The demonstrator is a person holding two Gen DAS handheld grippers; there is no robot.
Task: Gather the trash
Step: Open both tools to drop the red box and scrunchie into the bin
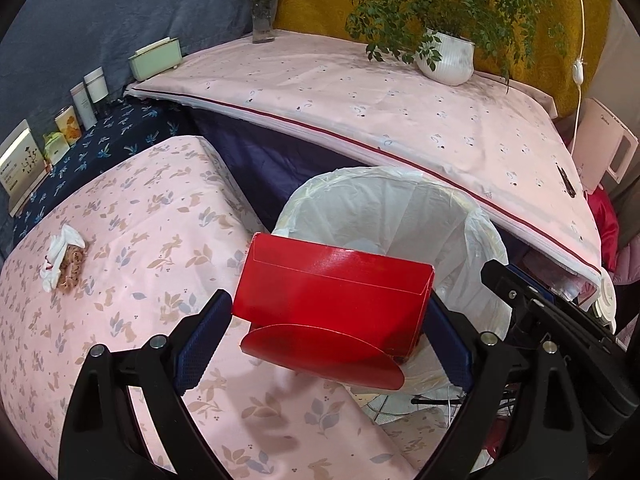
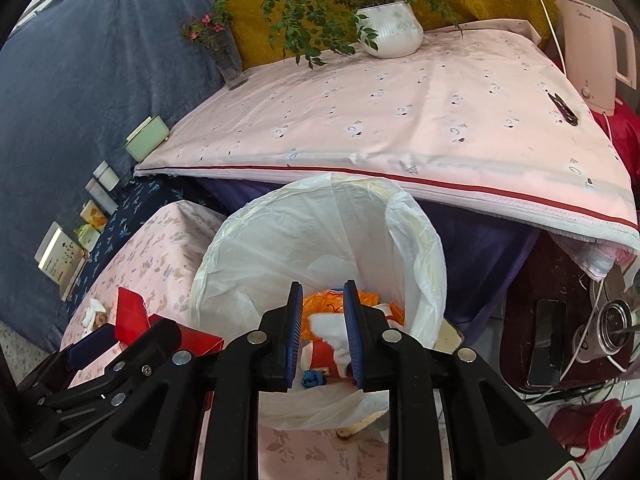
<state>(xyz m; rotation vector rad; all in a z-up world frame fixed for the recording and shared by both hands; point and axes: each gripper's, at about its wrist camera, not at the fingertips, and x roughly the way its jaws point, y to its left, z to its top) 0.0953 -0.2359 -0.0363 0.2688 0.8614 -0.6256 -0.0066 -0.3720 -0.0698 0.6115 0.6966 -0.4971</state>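
Red box (image 1: 332, 292) sits clamped between the pads of the left gripper (image 1: 324, 332), held just beside the rim of the bin (image 1: 472, 216), over its near edge. Right gripper (image 2: 322, 332) hangs above the bin's mouth, jaws narrowly parted, nothing between them. Orange wrapper (image 2: 320, 312) lies inside the bin.
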